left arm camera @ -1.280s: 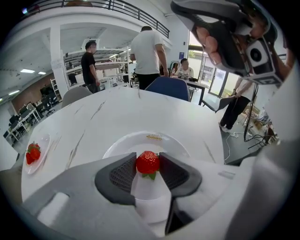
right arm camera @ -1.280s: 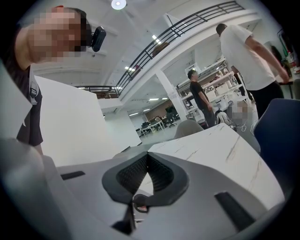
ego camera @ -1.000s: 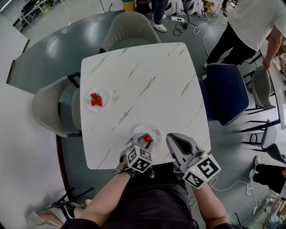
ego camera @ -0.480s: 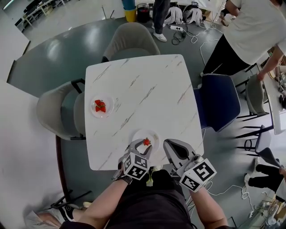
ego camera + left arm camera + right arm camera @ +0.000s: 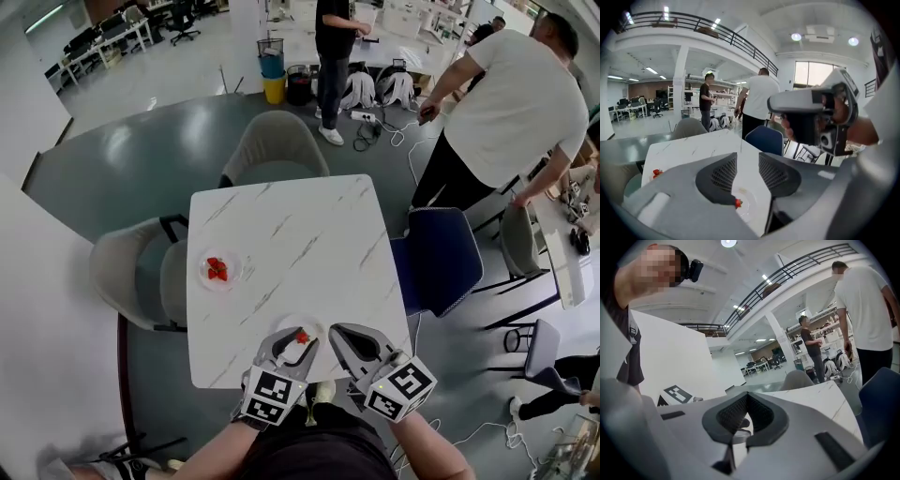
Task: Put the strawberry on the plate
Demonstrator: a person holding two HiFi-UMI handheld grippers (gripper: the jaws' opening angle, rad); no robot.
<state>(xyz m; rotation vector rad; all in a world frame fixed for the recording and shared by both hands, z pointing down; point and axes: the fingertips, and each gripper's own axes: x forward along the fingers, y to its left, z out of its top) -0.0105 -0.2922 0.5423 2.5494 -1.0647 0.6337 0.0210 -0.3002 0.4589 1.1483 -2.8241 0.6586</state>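
Note:
One red strawberry (image 5: 302,337) lies on the white plate (image 5: 290,328) at the near edge of the marble table (image 5: 300,234). In the left gripper view the same strawberry (image 5: 738,203) shows on the plate (image 5: 751,200), below and just beyond the left jaw. My left gripper (image 5: 298,344) hovers over the plate's near side, open with nothing between its pads (image 5: 724,176). My right gripper (image 5: 339,334) hangs beside it to the right, jaw tips touching, holding nothing. A small dish (image 5: 231,275) at the table's left holds more strawberries (image 5: 217,269).
Beige chairs stand at the far side (image 5: 272,142) and the left side (image 5: 127,272), a blue chair (image 5: 436,258) at the right. People stand beyond the table at the back and right. A white wall runs along the left.
The strawberry stays on the near plate. Both grippers have drawn back toward my body and risen, and the head view has lifted to take in more of the room.

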